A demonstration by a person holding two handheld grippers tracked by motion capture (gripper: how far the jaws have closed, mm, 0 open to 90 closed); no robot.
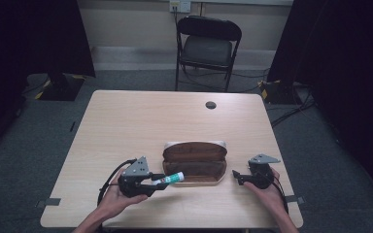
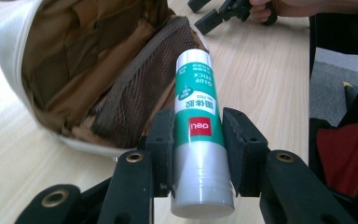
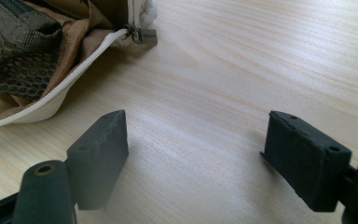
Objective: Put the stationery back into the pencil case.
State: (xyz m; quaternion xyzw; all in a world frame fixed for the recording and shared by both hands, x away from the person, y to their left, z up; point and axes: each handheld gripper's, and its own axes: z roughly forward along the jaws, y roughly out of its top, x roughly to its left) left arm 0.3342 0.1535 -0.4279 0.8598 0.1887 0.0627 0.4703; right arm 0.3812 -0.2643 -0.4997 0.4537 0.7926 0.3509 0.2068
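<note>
A green and white glue stick (image 2: 199,126) sits between the jaws of my left gripper (image 1: 161,181), which is shut on it. Its tip (image 1: 178,176) reaches over the near left edge of an open pencil case (image 1: 194,164) with a white shell and brown lining. The case's mesh pocket (image 2: 135,88) lies just beyond the stick. My right gripper (image 1: 235,175) stands open to the right of the case, low over the bare wood, with nothing between its pads (image 3: 103,149). The case's zip end (image 3: 142,35) shows at the upper left of the right gripper view.
The light wood table (image 1: 141,121) has a dark round cable hole (image 1: 211,105) at the back. A black folding chair (image 1: 207,48) stands beyond the far edge. Dark curtains hang on both sides and cables lie on the floor at the right.
</note>
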